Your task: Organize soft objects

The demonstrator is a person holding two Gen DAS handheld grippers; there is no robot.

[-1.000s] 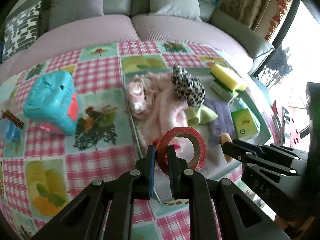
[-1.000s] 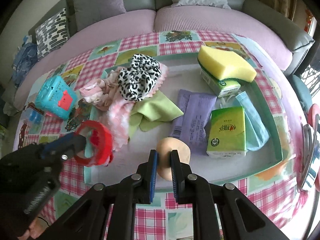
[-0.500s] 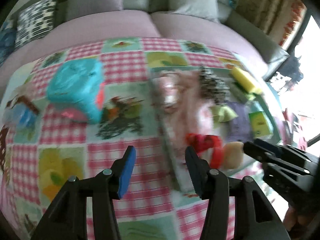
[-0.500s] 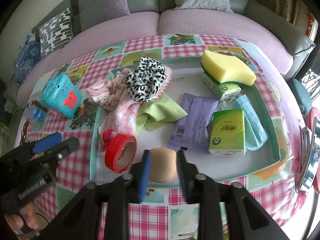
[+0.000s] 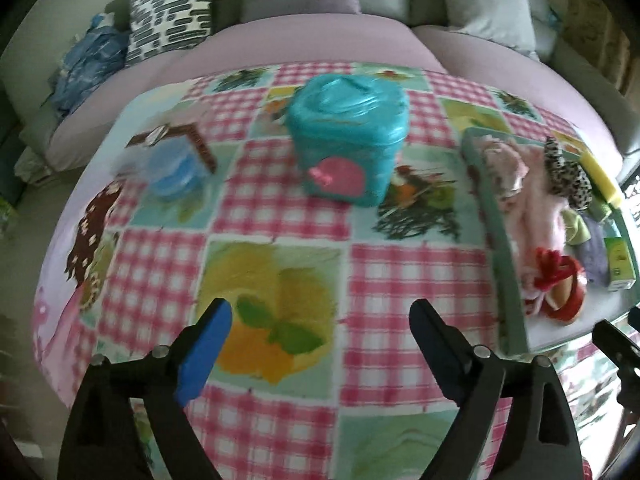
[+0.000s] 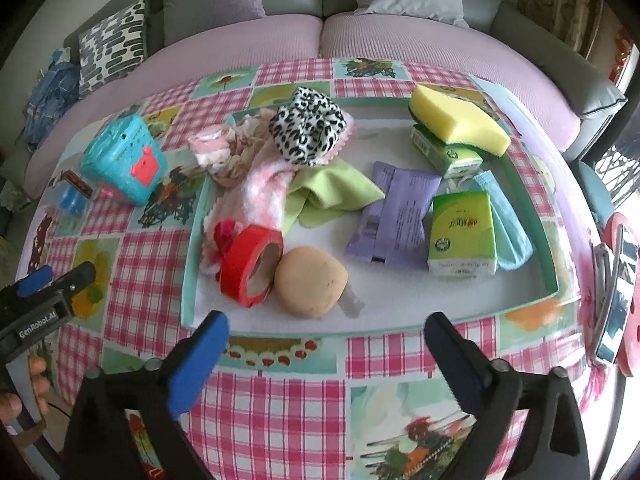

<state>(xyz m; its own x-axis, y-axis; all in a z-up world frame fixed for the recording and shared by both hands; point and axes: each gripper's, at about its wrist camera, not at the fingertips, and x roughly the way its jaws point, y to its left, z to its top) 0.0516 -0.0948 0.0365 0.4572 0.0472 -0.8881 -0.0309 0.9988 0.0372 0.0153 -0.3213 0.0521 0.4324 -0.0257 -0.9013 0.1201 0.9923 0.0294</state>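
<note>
— How far along would you say this tidying is?

— Well on, I'd judge. The tray point(image 6: 550, 240) already holds most of the soft things: the yellow sponge point(image 6: 456, 120), the leopard-print scrunchie point(image 6: 306, 128), the pink fuzzy cloth point(image 6: 260, 196), a green cloth point(image 6: 332, 196), the tissue packs. The red tape roll point(image 6: 250, 266) and the tan sponge puff point(image 6: 310, 286) lie touching each other at the tray's near edge.

— What's left?

— The teal basket point(image 5: 348, 148) stands outside the tray on the checked tablecloth point(image 5: 416, 280), with a small blue thing point(image 5: 172, 172) beyond it, too blurred for me to name. Whether those belong in the tidy-up, I can't say.

— And the hands?

— Both tools tilt steeply down at the table. The right gripper point(image 6: 326, 338) hangs just short of the puff, jaws opening wide, nothing between them. The left gripper point(image 5: 322, 326) is over bare cloth, well apart from the tray, its jaws opening too and empty.
</note>
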